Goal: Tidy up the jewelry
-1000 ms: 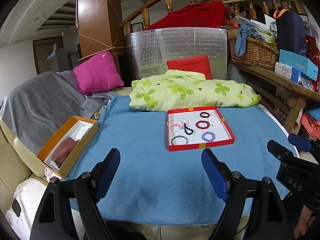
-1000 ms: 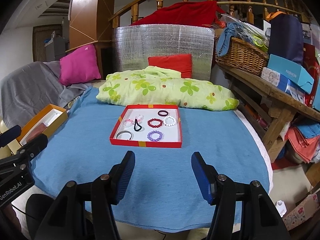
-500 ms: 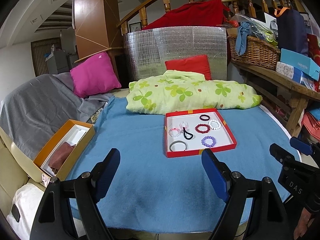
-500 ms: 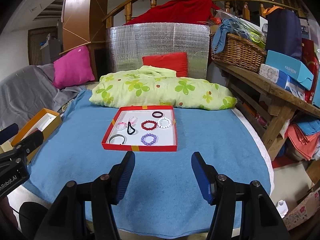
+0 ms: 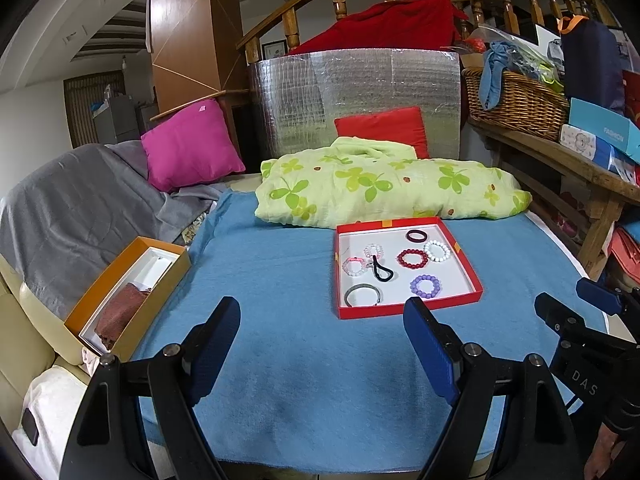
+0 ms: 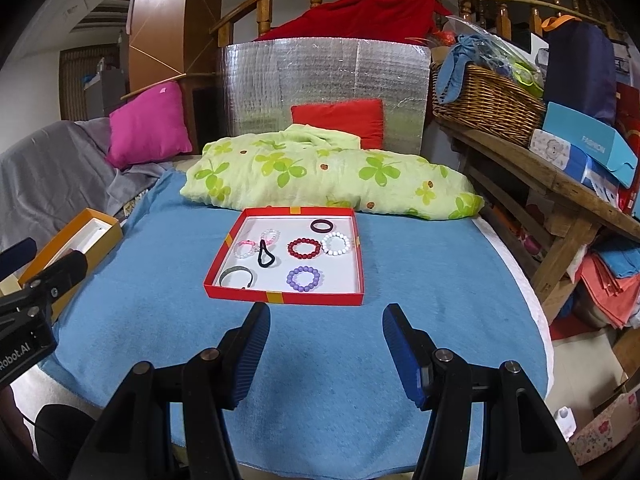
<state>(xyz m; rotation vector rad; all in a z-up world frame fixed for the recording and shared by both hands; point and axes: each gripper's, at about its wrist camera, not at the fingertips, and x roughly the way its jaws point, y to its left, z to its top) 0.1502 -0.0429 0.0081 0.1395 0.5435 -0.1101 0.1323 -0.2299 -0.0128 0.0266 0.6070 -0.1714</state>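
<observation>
- Left wrist view. We see the left gripper (image 5: 320,344) over the blue towel (image 5: 280,280), its blue pads spread wide with nothing between them.
- The red tray (image 5: 404,310) lies on the towel at about 1 o'clock from the gripper and holds the jewelry: a purple bead bracelet (image 5: 425,285), a red bead bracelet (image 5: 413,258), a white bead bracelet (image 5: 437,250), a dark ring bracelet (image 5: 417,235), a grey bangle (image 5: 362,295) and a black hair tie (image 5: 382,272).
- An orange box (image 5: 132,296) sits at 10 o'clock, on the towel's left edge.
- Compared with a second ago, the tray appears nearer and lower in this view; the pads stand as wide as before.
- Right wrist view. We see the right gripper (image 6: 326,346) with its fingers parted and empty above the towel (image 6: 400,280).
- The tray (image 6: 280,296) lies at 12 o'clock, just beyond the fingertips; the purple bracelet (image 6: 303,278) is the nearest piece on its right half.
- The left gripper (image 6: 40,280) enters at 9 o'clock.
- Against the earlier frame, the tray has shifted nearer to centre and closer; the gap between the fingers is unchanged.
</observation>
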